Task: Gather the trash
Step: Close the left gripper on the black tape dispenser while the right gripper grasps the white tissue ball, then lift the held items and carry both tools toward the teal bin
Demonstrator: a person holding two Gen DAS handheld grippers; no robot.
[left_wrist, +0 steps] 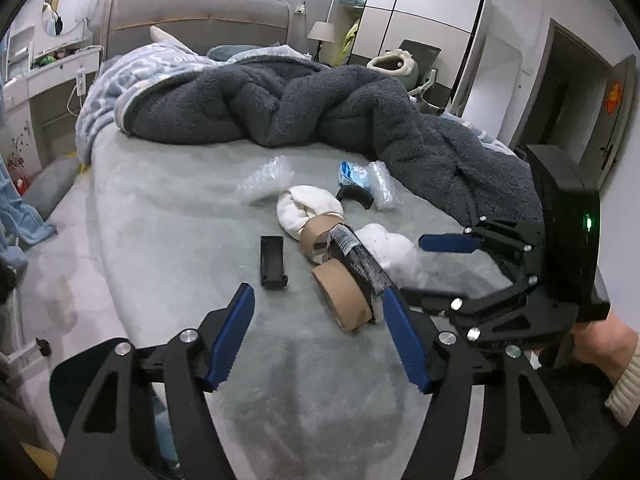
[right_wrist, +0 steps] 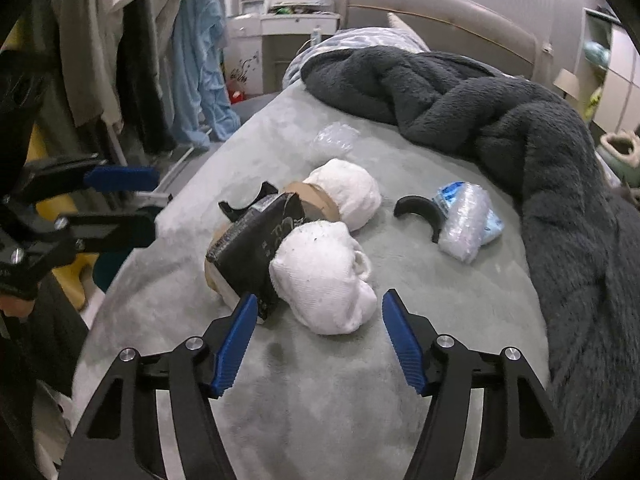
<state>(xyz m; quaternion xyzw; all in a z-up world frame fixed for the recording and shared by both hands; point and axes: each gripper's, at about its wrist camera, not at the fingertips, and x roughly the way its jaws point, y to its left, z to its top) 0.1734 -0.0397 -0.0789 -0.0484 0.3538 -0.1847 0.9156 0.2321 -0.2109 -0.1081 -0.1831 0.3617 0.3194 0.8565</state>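
The trash lies in a loose heap near the middle of the grey bed [left_wrist: 168,216]; at its heart a black crumpled wrapper [right_wrist: 256,248] leans across two brown tape rolls [left_wrist: 342,296], with a white sock ball [right_wrist: 324,280] pressed against its near side and a second white bundle [right_wrist: 348,192] behind; further back sit a curved black plastic piece [right_wrist: 420,210], touching a clear bubble-wrap packet with a blue label [right_wrist: 466,220], and a separate clear plastic wad [left_wrist: 266,178]; a small black tray [left_wrist: 273,260] lies apart, to the left of the rolls in the left wrist view.

The left gripper [left_wrist: 318,334] hangs above the bed with its jaws parted and nothing between them; its right finger stands just beside the nearer tape roll and the wrapper's end; the right gripper [right_wrist: 318,340] is likewise parted and holds nothing, the sock ball just ahead of its fingertips.

A dark fleecy blanket [left_wrist: 320,108] is heaped across the far half of the bed, its edge near the packet; clothes [right_wrist: 132,52] hang beside the bed; a wardrobe [left_wrist: 420,16] stands in the far corner.
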